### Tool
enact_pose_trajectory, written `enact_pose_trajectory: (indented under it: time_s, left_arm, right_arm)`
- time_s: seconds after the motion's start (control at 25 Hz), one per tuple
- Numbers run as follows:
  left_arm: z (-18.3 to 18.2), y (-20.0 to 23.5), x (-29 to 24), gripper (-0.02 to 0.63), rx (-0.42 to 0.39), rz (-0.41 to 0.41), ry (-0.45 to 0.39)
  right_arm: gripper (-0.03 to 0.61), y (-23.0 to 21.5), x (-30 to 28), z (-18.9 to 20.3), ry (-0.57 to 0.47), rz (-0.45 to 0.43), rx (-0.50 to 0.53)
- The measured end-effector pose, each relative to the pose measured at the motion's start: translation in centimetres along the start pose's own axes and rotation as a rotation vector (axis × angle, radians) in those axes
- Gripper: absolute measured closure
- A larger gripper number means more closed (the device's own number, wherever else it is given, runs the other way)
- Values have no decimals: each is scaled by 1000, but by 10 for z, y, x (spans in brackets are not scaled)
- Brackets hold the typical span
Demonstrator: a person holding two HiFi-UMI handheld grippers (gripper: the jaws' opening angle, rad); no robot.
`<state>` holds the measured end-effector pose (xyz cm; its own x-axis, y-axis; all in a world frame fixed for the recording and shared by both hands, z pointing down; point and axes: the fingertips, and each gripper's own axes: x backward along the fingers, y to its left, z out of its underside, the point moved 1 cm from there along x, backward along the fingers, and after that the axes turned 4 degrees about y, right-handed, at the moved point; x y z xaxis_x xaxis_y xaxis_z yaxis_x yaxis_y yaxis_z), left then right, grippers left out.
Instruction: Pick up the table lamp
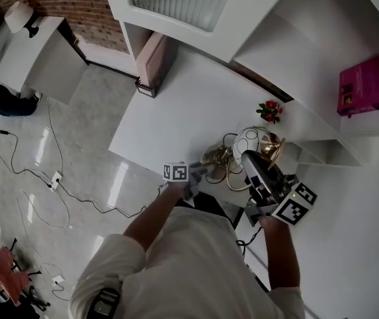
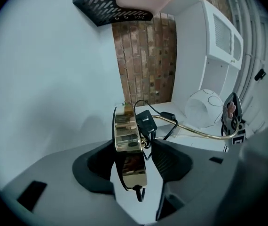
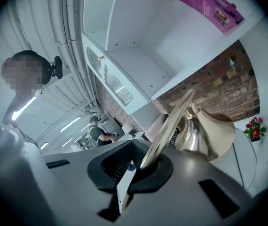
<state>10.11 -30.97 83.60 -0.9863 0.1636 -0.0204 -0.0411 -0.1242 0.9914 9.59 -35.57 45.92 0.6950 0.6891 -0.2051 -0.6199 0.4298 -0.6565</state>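
Observation:
The table lamp lies tipped on the white tabletop (image 1: 176,121). It has a round gold base (image 1: 216,157), a thin gold stem, a white globe shade (image 1: 251,140) and a gold cone (image 1: 274,148). In the left gripper view the base (image 2: 127,135) stands on edge between the dark pads, and my left gripper (image 2: 133,161) is shut on it. The black plug (image 2: 145,121) and its cord hang beside the base. The stem (image 2: 195,132) runs right toward the globe (image 2: 204,108). My right gripper (image 3: 141,166) is shut on the stem (image 3: 169,126), just below the cone (image 3: 209,133).
A small pot of red flowers (image 1: 270,110) stands behind the lamp. A pink box (image 1: 369,84) lies on the white shelf unit at the right. A black rack (image 1: 151,62) sits at the table's far corner. Cables trail over the floor (image 1: 50,178) to the left.

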Motion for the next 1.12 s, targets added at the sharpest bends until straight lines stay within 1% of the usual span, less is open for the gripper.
enact_pose_trajectory:
  time_s: [0.12,0.2,0.36,0.56,0.76,0.88,1.12]
  left_arm:
    - [19,-5,0,422,-1,3,15]
    - [22,-6,2,468,1,-3,16]
    - [14,-14,8,476,35,20,-1]
    - [27,-27,11,480,64,31,5]
    - [38,-39,6,482,73,45,7]
    - [42,-44,3,480,64,46,7]
    - [93,-61,-9,482,61,43,-30]
  right_arm:
    - [568,11,16,12,4,1,27]
    - [568,17,20,12,5,2,43]
    - [568,22,15,4,9,6,70]
    - [568,36,27,6,21,12,107]
    - [568,42,43,3,29,2,137]
    - [568,46,51,3,30,-14,148]
    - [568,65,102,21,60,-49,194]
